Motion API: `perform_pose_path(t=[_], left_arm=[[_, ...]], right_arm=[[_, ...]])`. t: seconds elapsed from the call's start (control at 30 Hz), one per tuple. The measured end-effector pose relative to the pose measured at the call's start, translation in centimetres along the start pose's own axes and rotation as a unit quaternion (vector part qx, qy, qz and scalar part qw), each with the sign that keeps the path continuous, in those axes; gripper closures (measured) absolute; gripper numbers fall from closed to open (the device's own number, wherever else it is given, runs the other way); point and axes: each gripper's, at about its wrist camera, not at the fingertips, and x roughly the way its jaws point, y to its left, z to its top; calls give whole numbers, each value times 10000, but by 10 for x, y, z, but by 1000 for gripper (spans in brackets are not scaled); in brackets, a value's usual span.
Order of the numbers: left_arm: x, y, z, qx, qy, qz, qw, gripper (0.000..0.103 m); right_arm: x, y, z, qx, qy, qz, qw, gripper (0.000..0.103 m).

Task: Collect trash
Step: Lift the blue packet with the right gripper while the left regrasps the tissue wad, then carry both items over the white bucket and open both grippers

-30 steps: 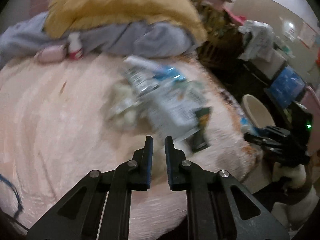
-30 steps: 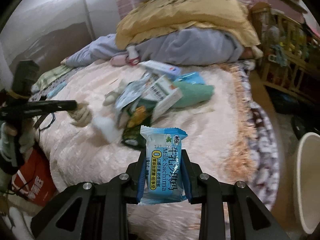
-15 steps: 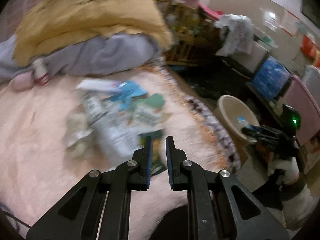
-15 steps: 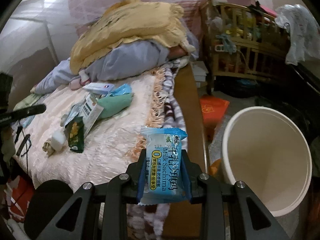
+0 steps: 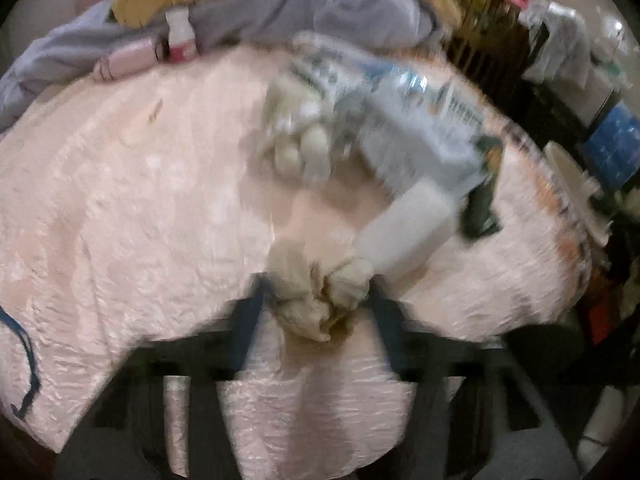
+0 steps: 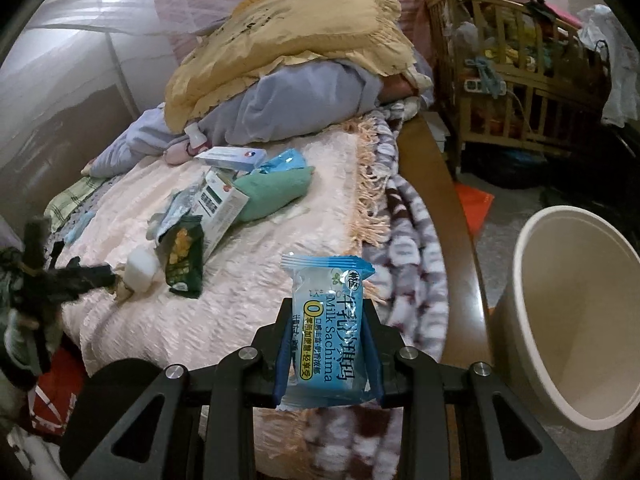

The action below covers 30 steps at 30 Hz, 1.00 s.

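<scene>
Right wrist view: a pale pink quilted bedspread (image 6: 256,292) spreads ahead and to the left of the right gripper (image 6: 327,350). A round cream plastic bin (image 6: 532,300) stands open-mouthed on the floor just to its right. A heap of wrappers and cartons (image 6: 208,208) lies further ahead on the left. The right gripper pinches a blue Milk Sachima snack packet (image 6: 326,332) upright between its blue pads. In the left wrist view (heavily blurred) the left gripper (image 5: 316,300) is low over the bedspread, jaws opening, with a crumpled beige tissue wad (image 5: 316,292) between them; whether the pads touch it I cannot tell.
</scene>
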Motion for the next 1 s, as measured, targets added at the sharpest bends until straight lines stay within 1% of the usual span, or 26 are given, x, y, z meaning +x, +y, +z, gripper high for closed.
perform_pose_path(t=[0.03, 0.07, 0.1, 0.17, 0.23, 0.33, 0.4, 0.47, 0.5, 0.57, 0.6, 0.73, 0.8, 0.87, 1.0], left_arm=[[0, 2, -1, -83, 13, -84, 9999, 82], [-6, 6, -1, -186, -66, -214, 9996, 85], [-11, 9, 0, -233, -93, -278, 9993, 92], [-28, 10, 6, -292, -268, -376, 9985, 92], [-48, 4, 17, -298, -466, -570, 9968, 92], [-72, -23, 38, -49, -731, -826, 9939, 92], [-78, -54, 52, 208, -830, -1098, 9903, 92], [-77, -88, 67, 439, -829, -1442, 9851, 92], [-72, -109, 76, 560, -786, -1656, 9815, 92], [-63, -148, 89, 776, -686, -1922, 9759, 92], [-56, -175, 96, 918, -647, -2073, 9718, 92], [-30, -261, 122, 1345, -503, -2470, 9583, 92], [-13, -296, 136, 1376, -350, -2626, 9544, 92], [3, -330, 147, 1379, -298, -2656, 9537, 92], [34, -374, 162, 1306, -203, -2792, 9511, 90]], right_arm=[[-1, 1, 0, -12, -12, -3, 10000, 73], [-3, 3, 0, -34, -33, -13, 10000, 73], [-5, 2, 0, -46, -49, -25, 10000, 73], [-8, 0, 1, -40, -74, -85, 9999, 73], [-11, -8, 3, 41, -109, -141, 9998, 73], [-18, -23, 5, 208, -202, -214, 9993, 73], [-23, -34, 6, 285, -248, -309, 9988, 73], [-28, -49, 6, 357, -265, -461, 9979, 73], [-31, -56, 6, 400, -268, -541, 9974, 73], [-36, -76, 5, 544, -263, -722, 9956, 73], [-38, -84, 5, 612, -261, -785, 9947, 73], [-49, -126, 4, 960, -282, -1161, 9882, 73], [-54, -147, 5, 1164, -293, -1317, 9840, 73], [-57, -166, 6, 1362, -324, -1389, 9804, 73], [-62, -195, 1, 1764, -448, -1466, 9723, 73]])
